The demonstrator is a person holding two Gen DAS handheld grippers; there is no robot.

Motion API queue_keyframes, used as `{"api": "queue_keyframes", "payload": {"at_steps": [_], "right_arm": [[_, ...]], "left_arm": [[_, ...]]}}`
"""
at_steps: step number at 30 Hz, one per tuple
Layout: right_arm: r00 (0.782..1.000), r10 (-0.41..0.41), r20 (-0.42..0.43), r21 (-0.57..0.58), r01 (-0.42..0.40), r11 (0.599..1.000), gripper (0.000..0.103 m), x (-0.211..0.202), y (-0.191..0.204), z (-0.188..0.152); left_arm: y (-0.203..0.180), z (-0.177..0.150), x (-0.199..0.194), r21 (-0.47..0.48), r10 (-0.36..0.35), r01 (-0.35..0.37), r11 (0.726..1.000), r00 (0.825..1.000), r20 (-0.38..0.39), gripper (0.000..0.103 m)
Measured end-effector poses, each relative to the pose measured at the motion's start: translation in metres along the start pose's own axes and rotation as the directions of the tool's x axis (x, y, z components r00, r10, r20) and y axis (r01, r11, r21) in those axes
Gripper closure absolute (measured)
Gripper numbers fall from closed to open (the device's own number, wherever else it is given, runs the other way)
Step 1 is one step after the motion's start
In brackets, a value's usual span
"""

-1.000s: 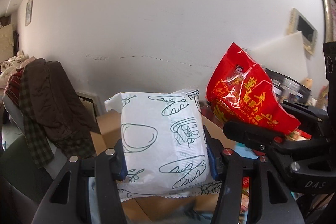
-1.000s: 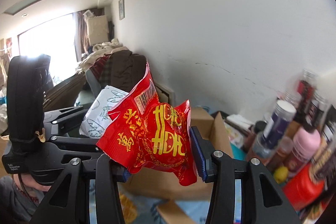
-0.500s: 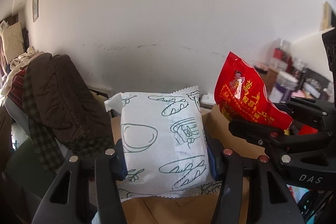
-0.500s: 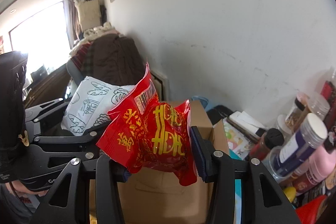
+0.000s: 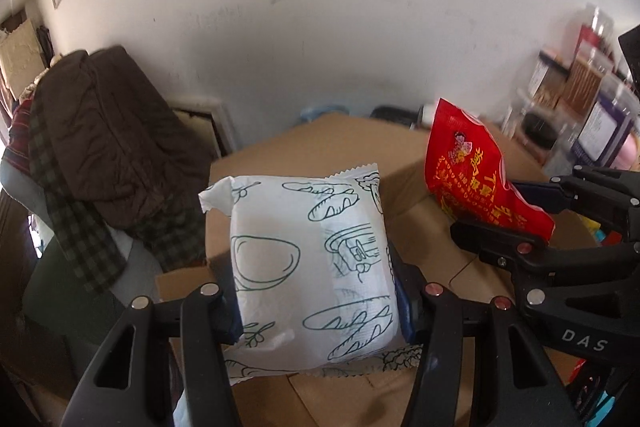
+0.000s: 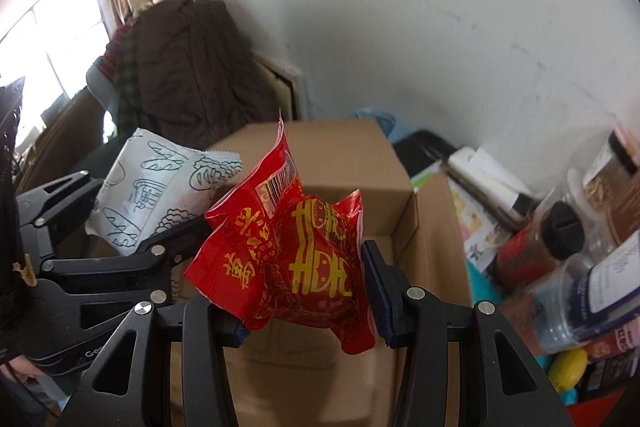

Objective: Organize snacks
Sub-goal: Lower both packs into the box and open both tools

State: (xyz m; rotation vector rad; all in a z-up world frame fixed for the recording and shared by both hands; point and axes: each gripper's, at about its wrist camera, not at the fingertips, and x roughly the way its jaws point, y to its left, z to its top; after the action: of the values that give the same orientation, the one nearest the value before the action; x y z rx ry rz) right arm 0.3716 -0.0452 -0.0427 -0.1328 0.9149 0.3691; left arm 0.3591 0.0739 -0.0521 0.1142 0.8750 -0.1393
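My left gripper point(image 5: 320, 307) is shut on a white snack pack with green bread drawings point(image 5: 308, 263), held above an open cardboard box point(image 5: 436, 251). My right gripper point(image 6: 304, 303) is shut on a crinkled red snack bag with yellow lettering point(image 6: 296, 259), also above the box point(image 6: 344, 163). In the left wrist view the red bag point(image 5: 476, 179) and the right gripper point(image 5: 532, 223) are to the right. In the right wrist view the white pack point(image 6: 152, 183) and the left gripper point(image 6: 108, 223) are to the left.
Bottles and jars point(image 6: 560, 251) crowd the right side next to the box. A chair draped with a dark jacket point(image 5: 104, 143) stands to the left against the white wall. Papers and a black item point(image 6: 472, 167) lie behind the box.
Both grippers have tilted downward and moved toward the cardboard box, which now fills more of each view. Both still hold their packs.
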Motion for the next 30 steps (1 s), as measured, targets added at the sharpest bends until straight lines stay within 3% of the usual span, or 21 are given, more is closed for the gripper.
{"api": "queue_keyframes", "payload": {"at_steps": [11,17,19,21,23,30], "right_arm": [[0.983,-0.106,-0.147,-0.035,0.102,0.994,0.056,0.038,-0.004,-0.017],[0.967,-0.197,-0.161,-0.127,0.177,0.976,0.053,0.048,0.008,-0.026],[0.962,-0.223,-0.157,-0.161,0.198,0.967,0.049,0.047,0.012,-0.028],[0.96,-0.237,-0.149,-0.176,0.21,0.962,0.034,0.043,0.014,-0.029],[0.965,-0.218,-0.145,-0.157,0.195,0.968,0.029,0.037,0.011,-0.029],[0.977,-0.191,-0.101,-0.077,0.183,0.98,0.029,0.005,0.005,-0.025]], "left_arm": [[-0.017,-0.004,0.04,0.034,0.033,-0.028,0.999,0.984,-0.174,0.048],[-0.025,-0.01,0.045,0.092,0.114,-0.097,0.991,0.974,-0.198,0.045],[-0.021,-0.01,0.042,0.09,0.121,-0.105,0.99,0.974,-0.191,0.045],[-0.017,-0.009,0.037,0.076,0.127,-0.115,0.99,0.977,-0.173,0.043],[-0.013,-0.007,0.03,0.061,0.128,-0.12,0.991,0.979,-0.158,0.034],[-0.008,-0.001,-0.005,0.03,0.119,-0.117,0.993,0.989,-0.088,0.032]]}}
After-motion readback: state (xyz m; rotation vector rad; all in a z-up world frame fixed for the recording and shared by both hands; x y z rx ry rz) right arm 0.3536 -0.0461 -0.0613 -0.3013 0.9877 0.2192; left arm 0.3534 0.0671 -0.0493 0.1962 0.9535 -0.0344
